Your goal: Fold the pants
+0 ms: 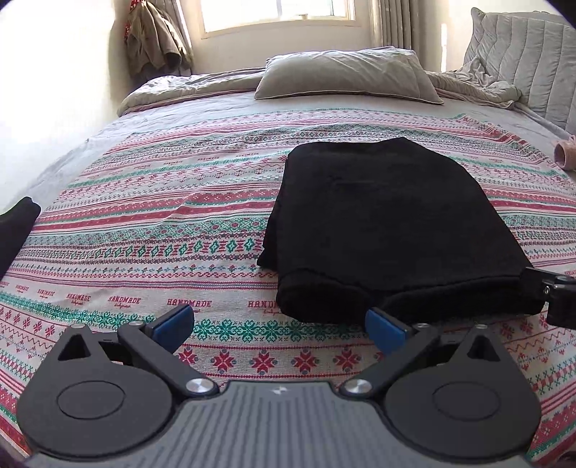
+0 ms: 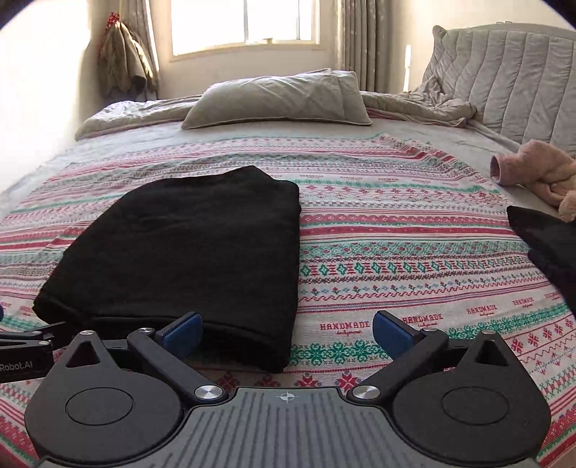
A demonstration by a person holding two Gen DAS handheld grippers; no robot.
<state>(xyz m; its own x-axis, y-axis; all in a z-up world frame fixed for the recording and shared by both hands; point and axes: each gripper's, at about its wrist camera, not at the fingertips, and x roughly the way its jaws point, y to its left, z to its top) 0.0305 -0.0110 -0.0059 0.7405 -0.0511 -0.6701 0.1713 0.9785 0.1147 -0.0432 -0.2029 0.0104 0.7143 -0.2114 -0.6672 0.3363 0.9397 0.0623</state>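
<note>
Only the right wrist cam shows the pink plush toy (image 2: 543,180); black pants (image 1: 381,223) lie folded w/ left gripper (image 1: 277,324) & right gripper (image 2: 286,329) both wide open, empty.

Patterned bedspread (image 2: 396,230); grey pillow (image 2: 277,99); pink plush toy (image 2: 536,172); hanging jacket (image 1: 158,39); window (image 2: 244,25).
</note>
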